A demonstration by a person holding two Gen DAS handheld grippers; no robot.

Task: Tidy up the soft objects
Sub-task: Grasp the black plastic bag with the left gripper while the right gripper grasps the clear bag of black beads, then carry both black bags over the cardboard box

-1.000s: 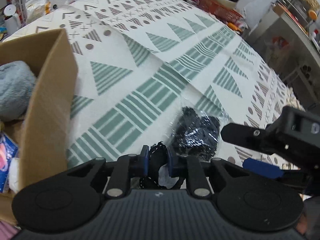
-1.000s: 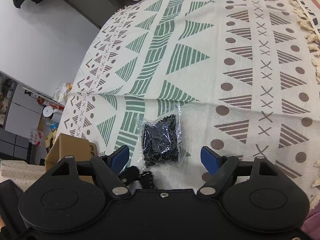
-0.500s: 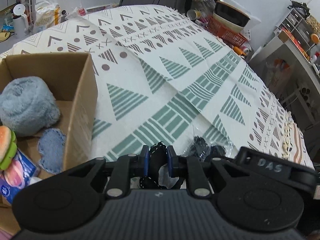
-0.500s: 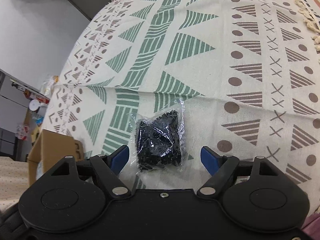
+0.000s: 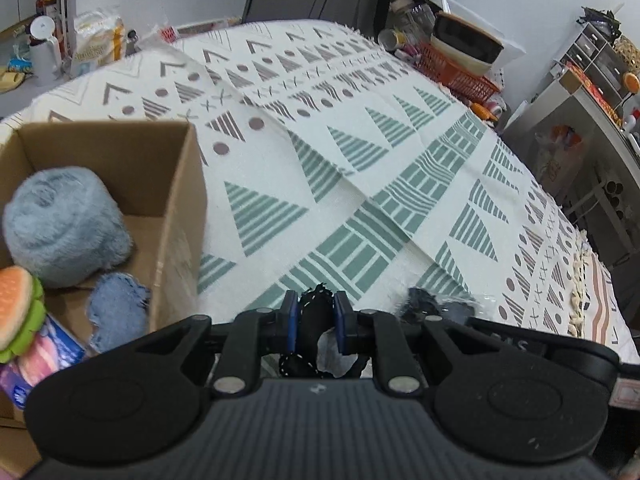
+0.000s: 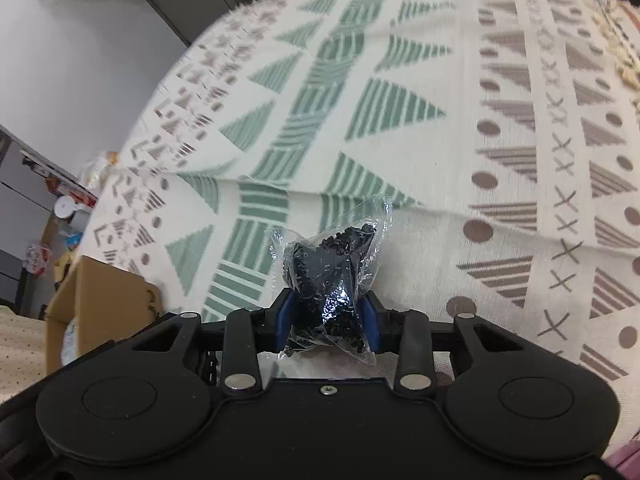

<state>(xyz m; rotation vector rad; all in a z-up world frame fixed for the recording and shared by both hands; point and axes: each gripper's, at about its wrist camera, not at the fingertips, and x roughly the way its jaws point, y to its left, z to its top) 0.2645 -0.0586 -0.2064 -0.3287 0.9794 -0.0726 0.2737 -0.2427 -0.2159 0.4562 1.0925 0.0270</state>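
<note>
Far left, cardboard box (image 5: 176,216) sits on the counter (image 5: 280,168), which wears a cloth w/ green triangles & brown dots. Inside the box: fluffy blue-grey plush (image 5: 64,224) at the back, plush burger (image 5: 18,312) at the near left edge, small denim piece (image 5: 116,316) against the box's right wall, a blue/pink packet under the burger.

Just right of the box, left tongs (image 5: 315,322) are pinched nearly closed on a black lacy soft item (image 5: 314,312): it's squeezed between the two blue pads, top frill poking above them, rest hanging below toward the camera. Held above the cloth, close to the box's near corner.

Further right, right tongs (image 6: 326,318) are clamped on a clear bag of black bits (image 6: 332,272). Pads grip its lower half, one each side, gap between them about bag-wide. Bulk of the bag sticks out forward past the tips, a crumpled corner trails under them. Can't tell if the bag's bottom touches the cloth. In the left view that bag (image 5: 440,306) shows just right of the left tongs, partly hidden by the right tool's body.
</note>
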